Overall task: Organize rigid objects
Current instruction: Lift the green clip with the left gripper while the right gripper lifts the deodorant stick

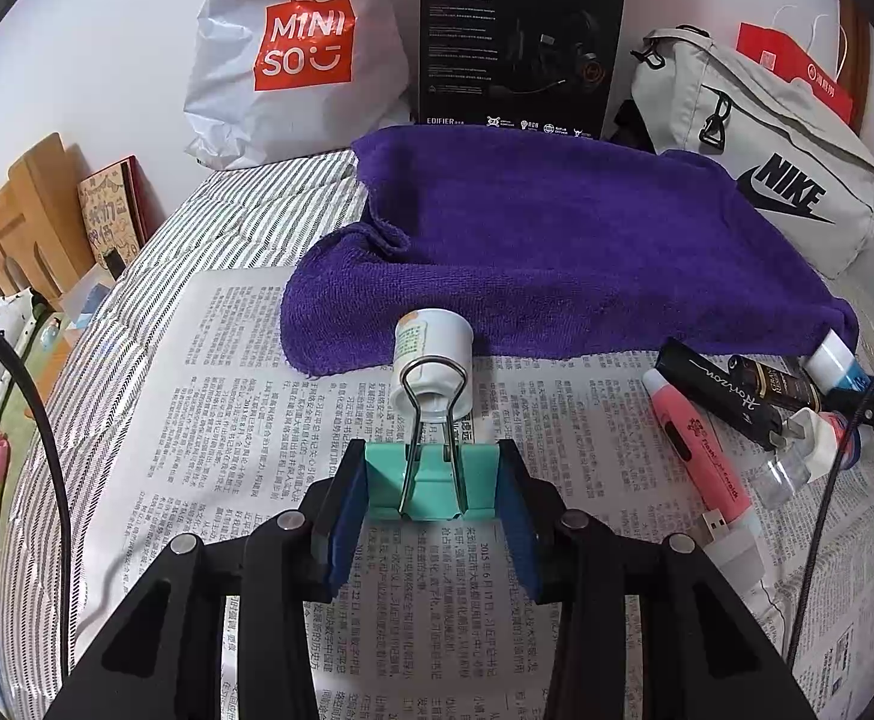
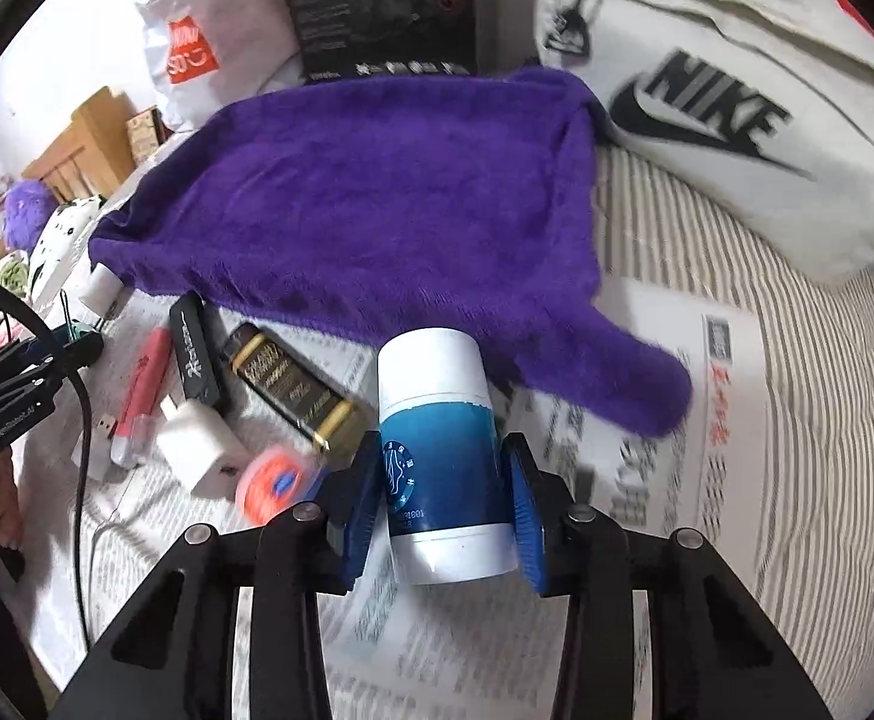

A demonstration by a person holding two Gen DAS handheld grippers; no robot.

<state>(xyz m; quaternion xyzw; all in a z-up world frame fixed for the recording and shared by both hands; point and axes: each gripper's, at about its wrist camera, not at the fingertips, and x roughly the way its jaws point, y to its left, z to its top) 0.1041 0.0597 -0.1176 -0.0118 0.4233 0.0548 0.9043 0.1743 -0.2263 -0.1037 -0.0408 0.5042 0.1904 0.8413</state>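
My left gripper [image 1: 431,480] is shut on a mint-green binder clip [image 1: 431,483], held above the newspaper [image 1: 227,420]. A small white bottle [image 1: 431,360] lies just beyond it at the edge of the purple towel [image 1: 557,240]. My right gripper [image 2: 446,492] is shut on a blue-and-white bottle [image 2: 443,456]; the same bottle shows at the right in the left wrist view [image 1: 836,363]. A pink USB stick [image 1: 701,456], a black stick [image 1: 719,387], a dark gold-trimmed box [image 2: 293,396], a white charger [image 2: 197,450] and an orange tape roll [image 2: 272,480] lie on the paper.
A Miniso bag [image 1: 299,54], a black headset box [image 1: 515,42] and a grey Nike bag [image 1: 767,150] stand behind the towel. A wooden bed frame [image 1: 23,210] and soft toys are at the left. Cables hang at both sides.
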